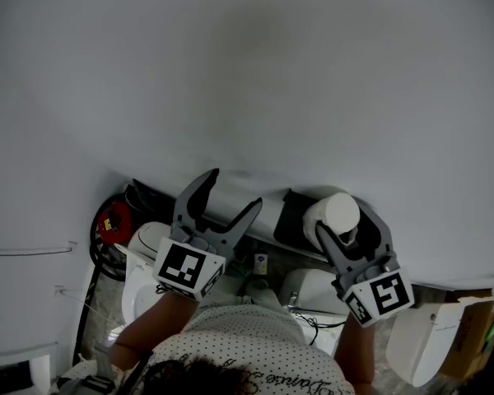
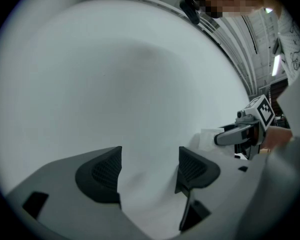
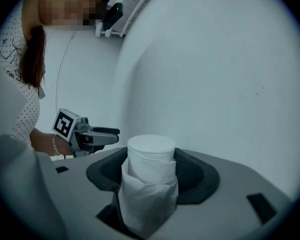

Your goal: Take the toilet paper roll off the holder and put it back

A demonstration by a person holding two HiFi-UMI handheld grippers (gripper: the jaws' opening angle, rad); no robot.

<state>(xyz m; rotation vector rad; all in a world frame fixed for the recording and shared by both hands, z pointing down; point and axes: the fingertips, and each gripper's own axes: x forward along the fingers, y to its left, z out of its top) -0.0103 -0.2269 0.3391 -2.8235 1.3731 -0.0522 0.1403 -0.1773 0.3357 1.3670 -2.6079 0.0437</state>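
The right gripper [image 1: 346,223] had the roll [image 3: 150,156] clamped between its pads. The roll stood on end there, flat top showing, with a loose sheet hanging down its front, and it was held up close to the pale wall [image 1: 272,72]. In the head view a dark fitting [image 1: 290,214] sat on the wall just left of the roll; whether they touched could not be told. The left gripper [image 2: 150,170] hung alongside, jaws wide apart, only bare wall between them. The two grippers were side by side, not touching.
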